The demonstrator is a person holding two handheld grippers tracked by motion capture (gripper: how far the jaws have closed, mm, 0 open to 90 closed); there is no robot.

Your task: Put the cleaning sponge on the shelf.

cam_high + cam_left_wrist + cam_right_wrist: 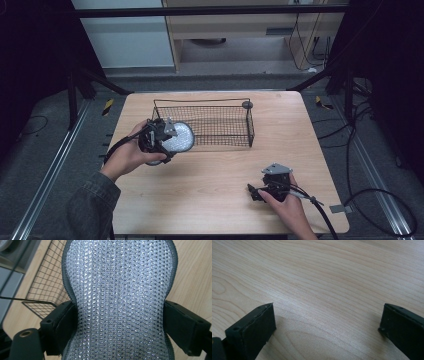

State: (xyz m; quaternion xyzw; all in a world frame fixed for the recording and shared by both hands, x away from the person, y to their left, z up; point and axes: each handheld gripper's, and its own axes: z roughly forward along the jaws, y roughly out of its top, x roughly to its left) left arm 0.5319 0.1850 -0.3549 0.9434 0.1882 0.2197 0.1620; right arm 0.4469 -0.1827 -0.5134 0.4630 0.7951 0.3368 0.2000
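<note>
A round silvery mesh pad (179, 137) with a dark rim hangs just off the table, at the near left corner of a black wire basket (210, 122). My left gripper (167, 142) is shut on it. In the left gripper view the pad (120, 295) is pinched in at its waist between the two black pads (65, 325), and the basket (47, 287) lies behind to the left. My right gripper (254, 192) rests low over the table near the front right. In the right gripper view its jaws stand wide apart over bare wood, and the gripper (327, 322) is open.
The basket sits at the back middle of the wooden table (225, 170), with a small dark disc (247, 104) at its far right corner. A cable (320, 212) trails from the right gripper off the front edge. Dark frame legs and floor cables surround the table.
</note>
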